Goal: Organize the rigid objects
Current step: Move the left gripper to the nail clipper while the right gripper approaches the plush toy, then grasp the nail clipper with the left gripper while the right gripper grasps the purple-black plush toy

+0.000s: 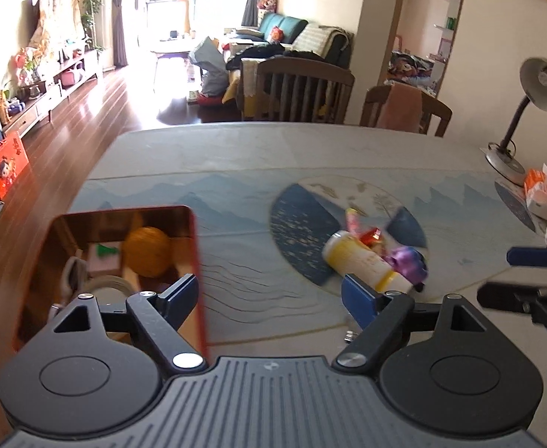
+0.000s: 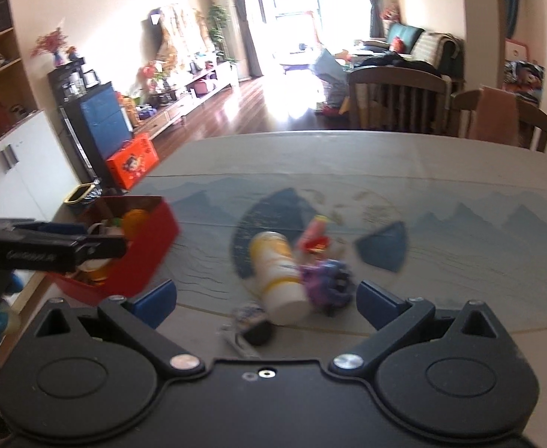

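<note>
Table (image 2: 441, 171) under printed cloth; chairs at far edge, lamp (image 1: 534, 89) far right in left wrist view

Red tin (image 1: 195, 261) at left, open, already holding orange ball (image 1: 147, 251) and smaller items; taken for the collecting bin

Loose pile at centre, on the dark round motif of the cloth:
- white-and-yellow bottle (image 2: 278, 272) on its side, long axis running from far-left to near-right, nearer end toward the right gripper
- purple toy (image 2: 327, 280) touching bottle's right flank
- red and pink pieces (image 2: 315, 237) just beyond, touching or nearly so; blurred
- small dark item with metal fitting (image 2: 253, 323) near edge, just in front of bottle; identity unclear

Right gripper (image 2: 266, 304): jaws fully apart, nothing between pads, bottle's near end roughly centred ahead, slightly beyond the fingertips

Left gripper (image 1: 269, 298): jaws wide apart, empty, left finger over the tin's near right corner, bottle off to its right

Judged: right gripper nearer and better lined up for bottle. Obstruction: purple toy crowds right finger's path; small dark item lies directly below the approach. Risk of bottle rolling if nudged sidelong
</note>
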Available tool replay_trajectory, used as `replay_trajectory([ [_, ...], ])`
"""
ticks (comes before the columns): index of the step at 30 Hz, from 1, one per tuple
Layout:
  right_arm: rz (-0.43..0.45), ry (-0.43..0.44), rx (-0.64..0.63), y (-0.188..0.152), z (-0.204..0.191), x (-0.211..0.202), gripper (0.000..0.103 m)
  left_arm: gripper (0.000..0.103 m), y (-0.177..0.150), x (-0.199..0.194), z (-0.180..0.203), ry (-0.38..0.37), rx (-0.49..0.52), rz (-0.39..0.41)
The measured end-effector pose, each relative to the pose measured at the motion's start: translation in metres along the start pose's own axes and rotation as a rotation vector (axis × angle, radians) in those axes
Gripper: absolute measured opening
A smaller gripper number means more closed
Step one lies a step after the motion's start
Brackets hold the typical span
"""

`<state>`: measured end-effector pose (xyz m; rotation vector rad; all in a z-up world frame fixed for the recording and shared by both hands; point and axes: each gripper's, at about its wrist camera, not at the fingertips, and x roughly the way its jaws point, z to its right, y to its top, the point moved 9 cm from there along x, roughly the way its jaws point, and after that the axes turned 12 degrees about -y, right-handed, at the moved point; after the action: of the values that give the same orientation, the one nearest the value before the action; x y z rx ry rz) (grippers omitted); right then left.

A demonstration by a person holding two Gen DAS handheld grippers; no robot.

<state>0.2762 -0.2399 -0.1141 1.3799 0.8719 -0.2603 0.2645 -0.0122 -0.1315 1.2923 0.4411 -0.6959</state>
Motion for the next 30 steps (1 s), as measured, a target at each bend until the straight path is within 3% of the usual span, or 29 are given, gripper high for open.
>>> replay_trajectory([
  [7,-0.028,-0.033,-0.015,-0.005,0.036,0.018,0.103,0.084,-0.024,0.041,0.03,-0.016,-0.009,-0.099],
  [12,-0.03,0.011,-0.103,-0.005,0.041,0.03,0.101,0.084,-0.041,0.065,0.043,-0.038,0.001,-0.157],
  [19,-0.081,0.032,-0.152,-0.006,0.05,0.055,0.097,0.084,-0.054,0.088,0.059,-0.022,0.035,-0.196],
  [30,-0.179,0.11,-0.339,-0.016,0.043,0.097,0.085,0.084,-0.066,0.113,0.077,-0.002,0.131,-0.225],
])
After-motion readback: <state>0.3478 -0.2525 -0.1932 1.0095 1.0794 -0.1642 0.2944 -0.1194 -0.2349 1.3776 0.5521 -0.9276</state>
